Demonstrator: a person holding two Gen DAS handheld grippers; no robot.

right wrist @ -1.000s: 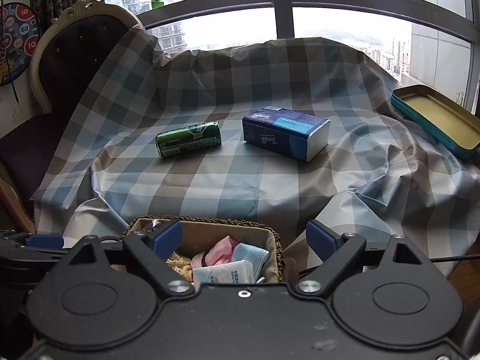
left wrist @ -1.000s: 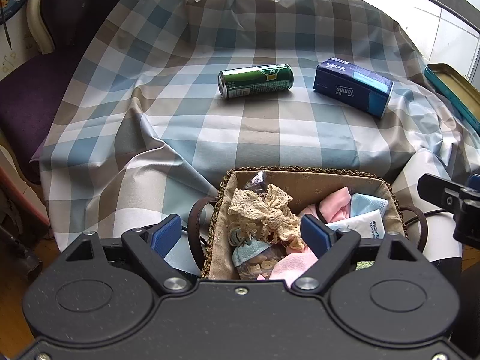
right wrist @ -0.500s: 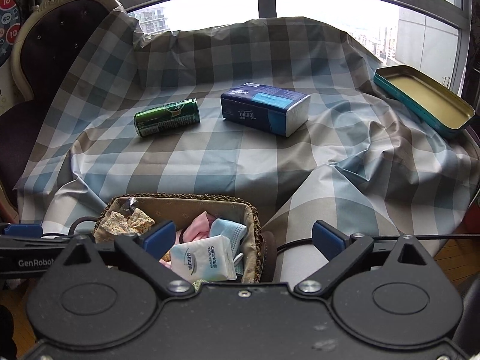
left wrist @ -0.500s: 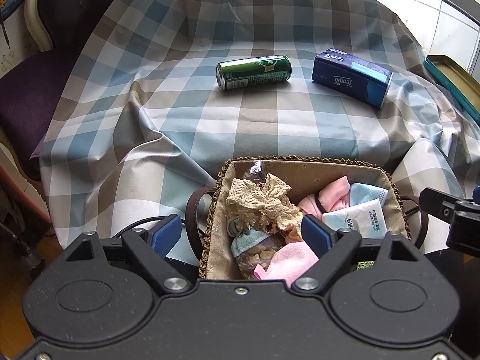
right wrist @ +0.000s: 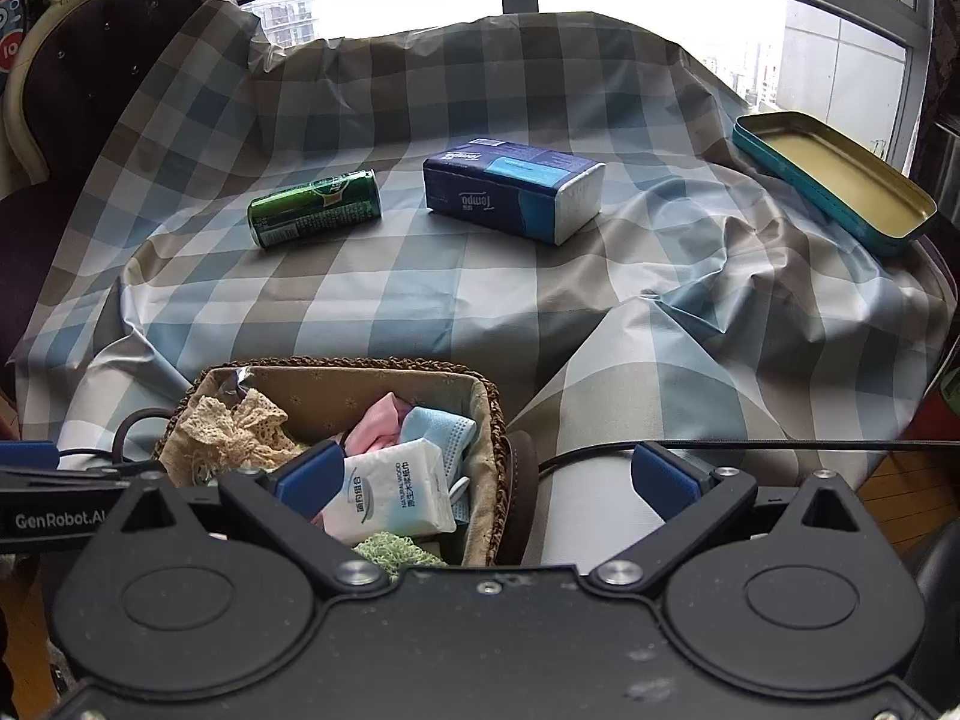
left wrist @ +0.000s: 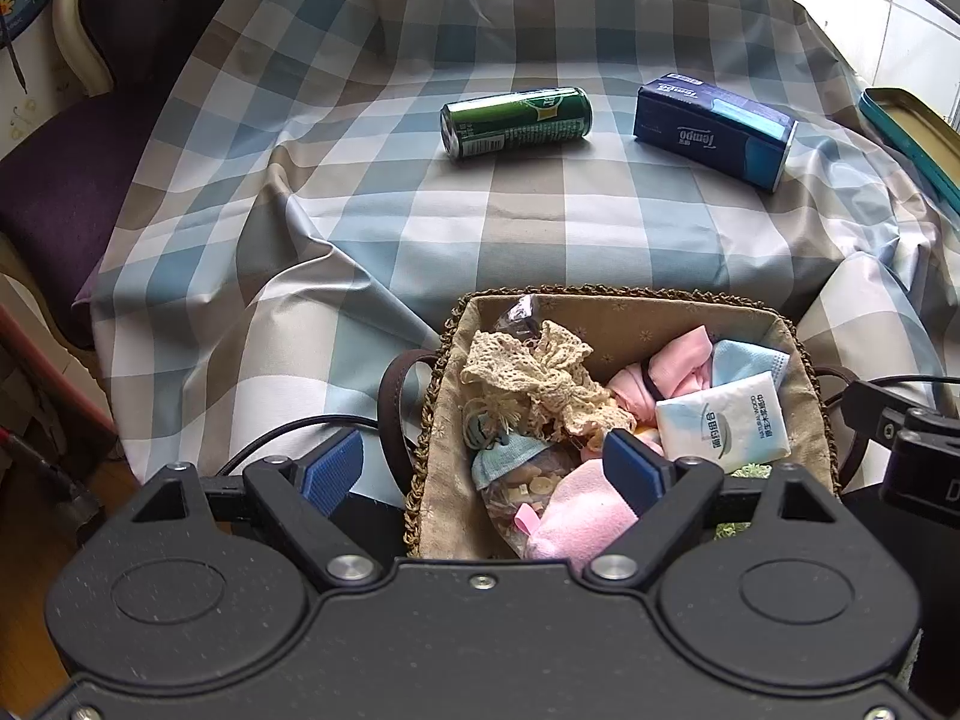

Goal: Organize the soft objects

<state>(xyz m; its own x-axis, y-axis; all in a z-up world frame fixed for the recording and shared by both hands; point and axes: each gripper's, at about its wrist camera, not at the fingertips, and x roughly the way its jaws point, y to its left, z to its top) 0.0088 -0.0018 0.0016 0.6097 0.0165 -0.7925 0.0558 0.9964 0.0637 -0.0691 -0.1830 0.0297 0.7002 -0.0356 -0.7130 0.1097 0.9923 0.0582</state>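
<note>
Our right gripper (right wrist: pixel 483 474) is opening its jaws wider than a second ago, empty, astride the basket (right wrist: pixel 486 414) rim at lower centre. Our left gripper (left wrist: pixel 483 468) hangs part-open, empty, over the soft items; we judge sorting nearly done.

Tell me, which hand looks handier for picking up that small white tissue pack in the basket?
Probably the right. The right gripper has its jaws opening, and the tissue pack lies just beside its left finger. The left gripper hangs over the basket's other end, above the lace.
</note>
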